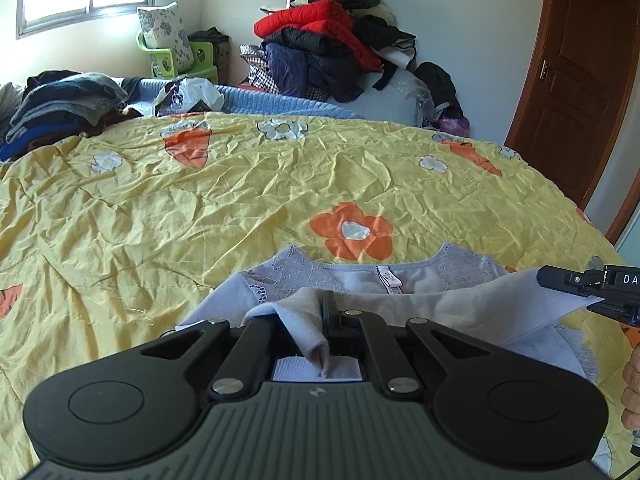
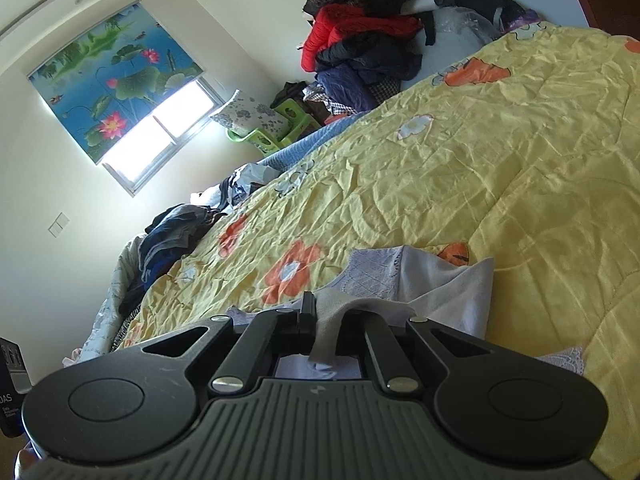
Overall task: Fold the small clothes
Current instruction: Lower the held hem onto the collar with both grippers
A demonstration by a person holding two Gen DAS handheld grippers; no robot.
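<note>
A small pale lilac top (image 1: 404, 280) with lace shoulders and a neck label lies on the yellow flowered quilt (image 1: 240, 200) near the front edge. My left gripper (image 1: 326, 304) is shut on a fold of its near hem, lifted off the quilt. My right gripper (image 1: 584, 290) shows at the right edge of the left wrist view, pinching the hem's other corner. In the right wrist view the right gripper (image 2: 316, 312) is shut on a bunch of the same top (image 2: 452, 284).
Folded dark clothes (image 1: 60, 104) sit at the quilt's far left. A heap of jackets (image 1: 332, 40) is piled against the far wall. A green stool with a pillow (image 1: 176, 52) stands under the window. A wooden door (image 1: 568, 80) is at right.
</note>
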